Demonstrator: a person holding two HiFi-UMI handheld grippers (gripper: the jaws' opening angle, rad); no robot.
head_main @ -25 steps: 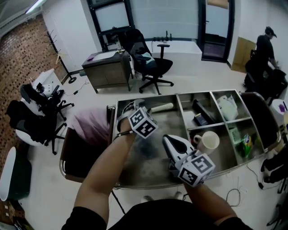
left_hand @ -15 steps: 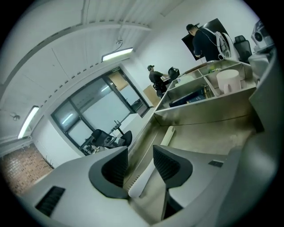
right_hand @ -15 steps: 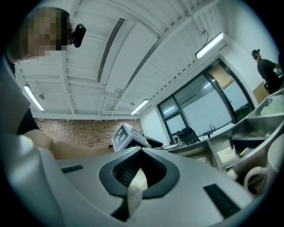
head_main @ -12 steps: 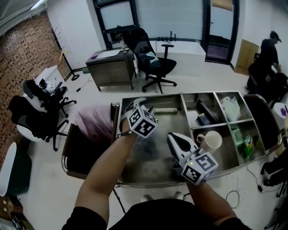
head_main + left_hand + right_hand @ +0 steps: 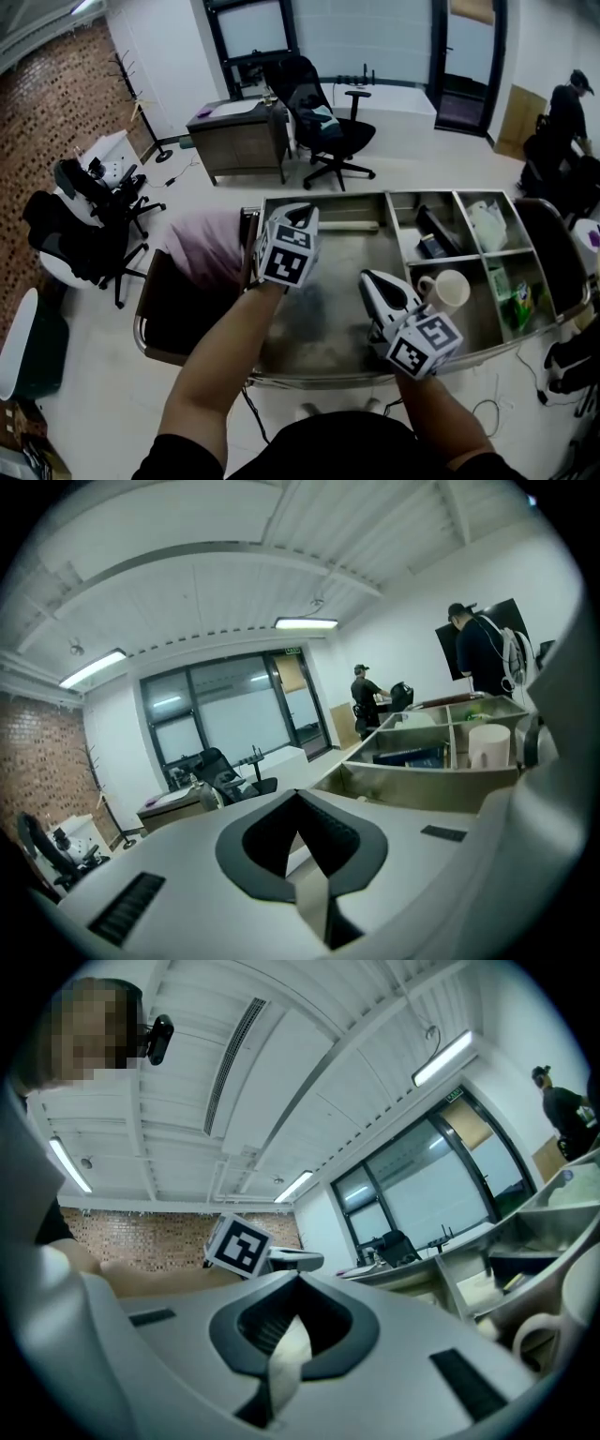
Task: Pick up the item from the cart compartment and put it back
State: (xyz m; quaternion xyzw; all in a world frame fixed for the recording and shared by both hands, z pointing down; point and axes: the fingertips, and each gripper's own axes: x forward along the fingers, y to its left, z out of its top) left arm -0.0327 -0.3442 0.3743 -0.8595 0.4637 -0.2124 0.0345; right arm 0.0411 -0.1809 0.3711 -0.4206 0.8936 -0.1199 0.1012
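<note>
A steel cart top (image 5: 328, 319) has a wide left bay and several smaller compartments at the right. A white mug (image 5: 448, 289) stands in one near compartment; the left gripper view shows the mug (image 5: 489, 745) too. A pale roll (image 5: 342, 226) lies at the wide bay's far edge. My left gripper (image 5: 298, 210) hovers over the bay's left side, its jaws closing together with nothing between them (image 5: 298, 803). My right gripper (image 5: 371, 278) hangs just left of the mug, shut and empty (image 5: 298, 1283).
Dark boxes (image 5: 433, 234), a white bag (image 5: 489, 225) and green packets (image 5: 516, 302) fill the right compartments. A pink cloth (image 5: 202, 255) lies left of the cart. A black office chair (image 5: 328, 131) and a desk (image 5: 239, 136) stand beyond. A person (image 5: 562, 117) is at far right.
My left gripper has lifted and tipped more upright over the wide bay. The right gripper stays beside the mug. The head view has shifted a little.
</note>
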